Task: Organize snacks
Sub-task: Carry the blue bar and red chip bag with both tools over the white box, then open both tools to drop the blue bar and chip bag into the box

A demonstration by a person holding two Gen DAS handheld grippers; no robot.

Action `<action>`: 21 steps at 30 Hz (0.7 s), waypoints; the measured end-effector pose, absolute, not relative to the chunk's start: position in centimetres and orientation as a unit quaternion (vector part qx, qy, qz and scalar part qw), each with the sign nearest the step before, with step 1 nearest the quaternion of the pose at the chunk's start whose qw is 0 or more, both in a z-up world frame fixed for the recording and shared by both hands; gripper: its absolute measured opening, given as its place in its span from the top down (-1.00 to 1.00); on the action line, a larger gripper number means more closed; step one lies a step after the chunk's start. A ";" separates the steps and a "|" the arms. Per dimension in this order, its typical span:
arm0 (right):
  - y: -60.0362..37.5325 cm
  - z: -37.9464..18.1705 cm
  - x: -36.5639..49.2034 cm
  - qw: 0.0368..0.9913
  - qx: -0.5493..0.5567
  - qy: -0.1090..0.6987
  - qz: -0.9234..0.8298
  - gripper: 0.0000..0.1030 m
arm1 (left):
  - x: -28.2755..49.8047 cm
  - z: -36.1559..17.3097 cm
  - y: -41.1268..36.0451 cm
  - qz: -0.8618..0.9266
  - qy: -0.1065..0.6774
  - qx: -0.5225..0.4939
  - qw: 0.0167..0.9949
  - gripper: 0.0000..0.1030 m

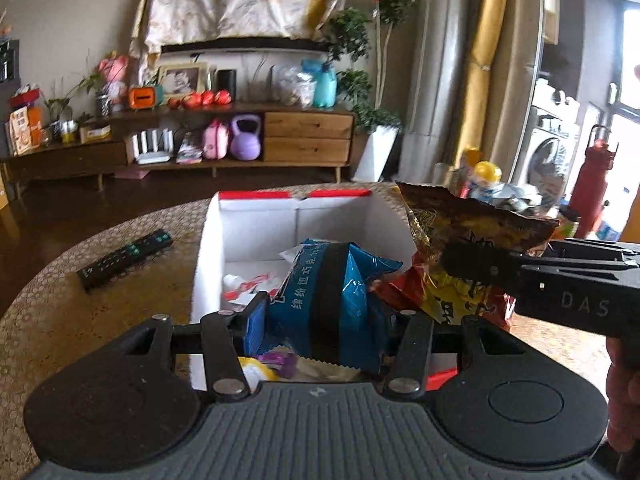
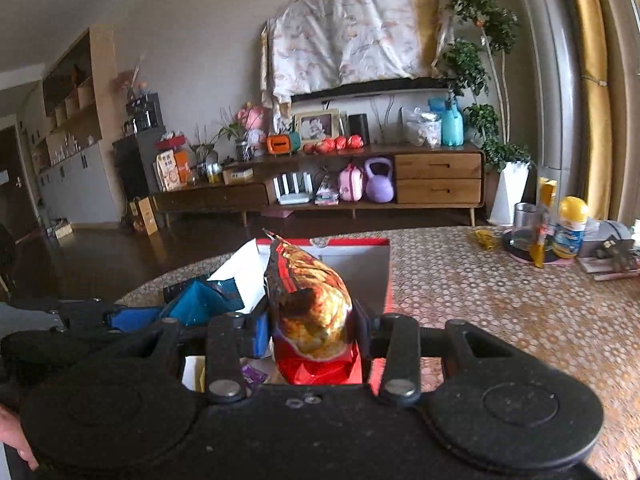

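Behind the round counter (image 2: 500, 300) with its honeycomb-patterned cover runs a long wooden sideboard (image 1: 200, 136), a purple kettlebell (image 1: 246, 138) on its lower shelf and a potted tree (image 1: 380, 12) at its right end. On the counter sits your white cardboard box (image 1: 256, 220) with red flaps, open at the top, and a few small wrapped snacks lie on its floor. Your left hand-held gripper (image 1: 320, 320) is clamped on a blue snack bag (image 1: 332, 292), holding it over the near part of the box. Your right hand-held gripper (image 2: 312, 324) is closed around a red and gold snack bag (image 2: 310, 300), which stands upright between the fingers just above the box's right side; from the left wrist view that bag nearly touches the blue one. A black remote control (image 1: 124, 258) lies on the counter left of the box. Further right on the counter stand a yellow-capped bottle (image 2: 570, 232) and a red flask (image 1: 592, 184).
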State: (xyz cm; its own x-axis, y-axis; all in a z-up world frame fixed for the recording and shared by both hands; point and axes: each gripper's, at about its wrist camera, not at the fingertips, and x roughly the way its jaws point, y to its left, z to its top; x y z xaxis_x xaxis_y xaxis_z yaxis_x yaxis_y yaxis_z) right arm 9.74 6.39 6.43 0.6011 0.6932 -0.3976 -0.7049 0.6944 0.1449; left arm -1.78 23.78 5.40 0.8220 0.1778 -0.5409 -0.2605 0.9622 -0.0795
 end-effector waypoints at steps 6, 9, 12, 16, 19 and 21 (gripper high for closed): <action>9.4 4.6 11.5 0.887 -0.030 0.242 0.392 0.23 | -0.1 3.9 25.7 0.126 0.290 -0.084 0.945 0.02; 10.5 3.7 12.0 0.883 -0.041 0.250 0.395 0.23 | 0.7 3.3 26.1 0.127 0.296 -0.089 0.943 0.02; 11.3 2.8 12.7 0.880 -0.051 0.260 0.394 0.23 | 1.3 2.7 26.3 0.133 0.304 -0.088 0.939 0.02; 11.8 2.1 13.2 0.882 -0.066 0.266 0.383 0.17 | 1.8 2.2 26.1 0.133 0.309 -0.087 0.938 0.02; 11.7 1.8 13.6 0.883 -0.067 0.270 0.377 0.10 | 1.8 1.9 26.3 0.140 0.313 -0.095 0.935 -0.10; 11.4 1.9 13.7 0.886 -0.061 0.267 0.375 0.00 | 1.6 2.0 26.2 0.143 0.311 -0.098 0.935 -0.25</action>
